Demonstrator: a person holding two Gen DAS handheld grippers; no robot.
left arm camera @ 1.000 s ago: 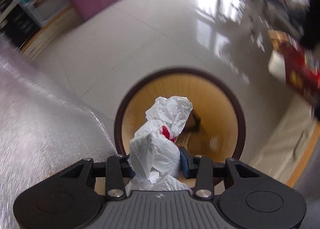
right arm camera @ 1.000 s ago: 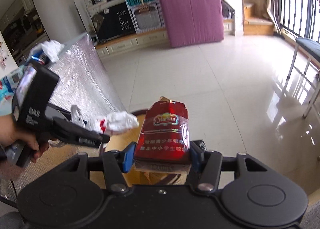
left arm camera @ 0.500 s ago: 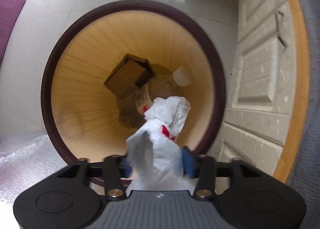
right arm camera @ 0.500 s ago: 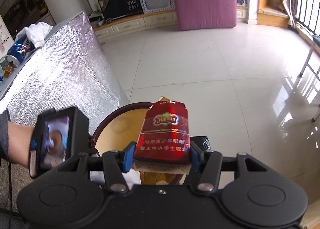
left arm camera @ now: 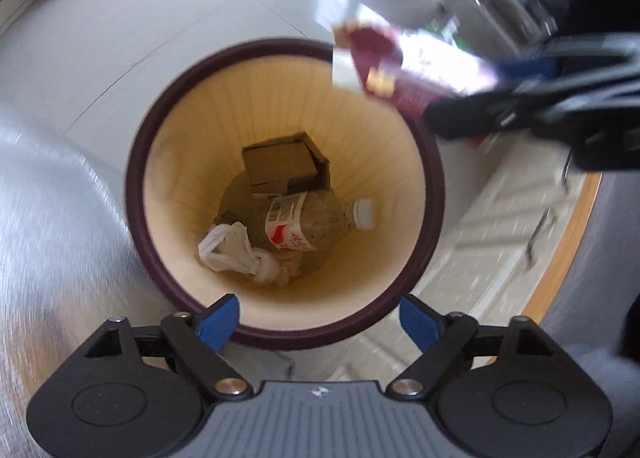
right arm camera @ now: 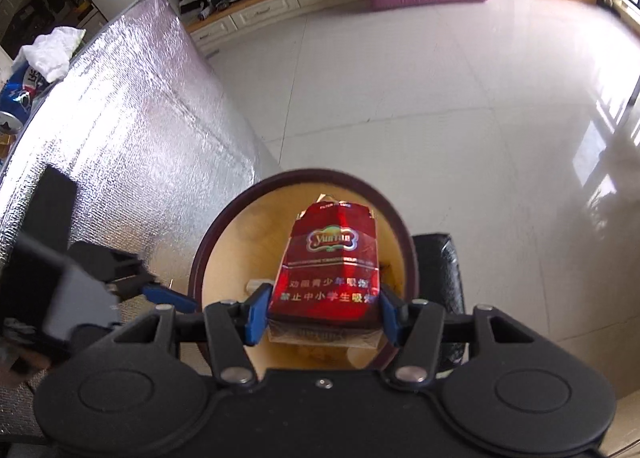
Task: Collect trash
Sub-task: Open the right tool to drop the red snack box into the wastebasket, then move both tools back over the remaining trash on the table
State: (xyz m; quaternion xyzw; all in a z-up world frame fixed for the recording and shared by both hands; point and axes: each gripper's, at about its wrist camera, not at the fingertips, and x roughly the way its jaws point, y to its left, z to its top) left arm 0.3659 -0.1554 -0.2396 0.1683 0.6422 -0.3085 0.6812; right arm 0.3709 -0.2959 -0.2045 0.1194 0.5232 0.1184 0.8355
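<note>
Dropped since a sec ago, white plastic bag (left arm camera: 236,252) now lies at bin (left arm camera: 138,194) bottom w/ bottle (left arm camera: 308,224) & box (left arm camera: 284,170). Left claw (left arm camera: 318,322) empty, jaws opening. Right claw (right arm camera: 322,312) grips red cigarette pack (right arm camera: 330,272) above bin rim.

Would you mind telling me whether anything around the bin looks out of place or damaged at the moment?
Only small things. The red cigarette pack clamped in the right gripper has a torn-open, ragged top. Inside the bin, the plastic bottle lies on its side beside a white bag and a tipped cardboard box. Nothing has spilled outside.
</note>
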